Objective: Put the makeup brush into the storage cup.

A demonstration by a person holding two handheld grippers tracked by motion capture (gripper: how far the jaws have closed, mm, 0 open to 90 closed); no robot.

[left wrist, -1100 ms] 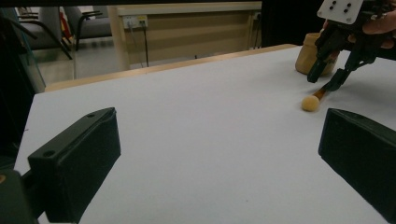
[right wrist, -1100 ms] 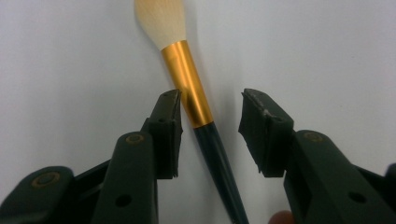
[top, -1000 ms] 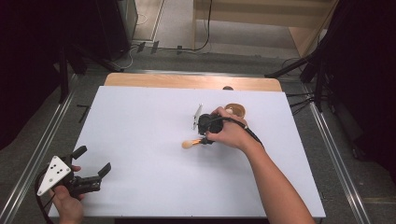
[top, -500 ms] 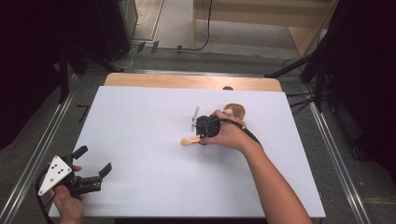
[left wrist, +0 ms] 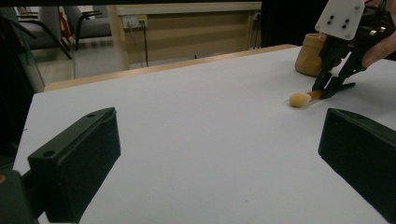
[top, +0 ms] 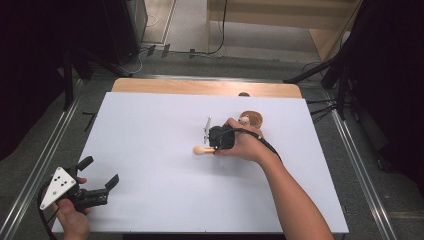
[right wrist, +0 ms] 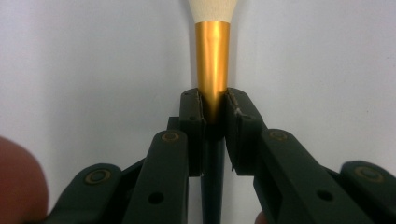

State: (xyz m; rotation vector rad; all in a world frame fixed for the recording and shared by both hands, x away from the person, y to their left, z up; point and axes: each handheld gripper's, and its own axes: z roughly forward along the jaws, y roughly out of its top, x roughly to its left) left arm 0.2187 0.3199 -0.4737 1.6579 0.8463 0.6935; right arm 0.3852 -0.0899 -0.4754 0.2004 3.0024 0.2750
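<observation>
Right tongs near the middle of the white counter, jaws clamped on the gold collar of a brush; its pale, fluffy head rests low on the counter and points toward the person's left, dark handle running back between the jaws. A small tan wooden bowl sits just behind the right hand. Left tongs at the near left corner, jaws spread wide, holding nothing, well apart from the brush.
</observation>
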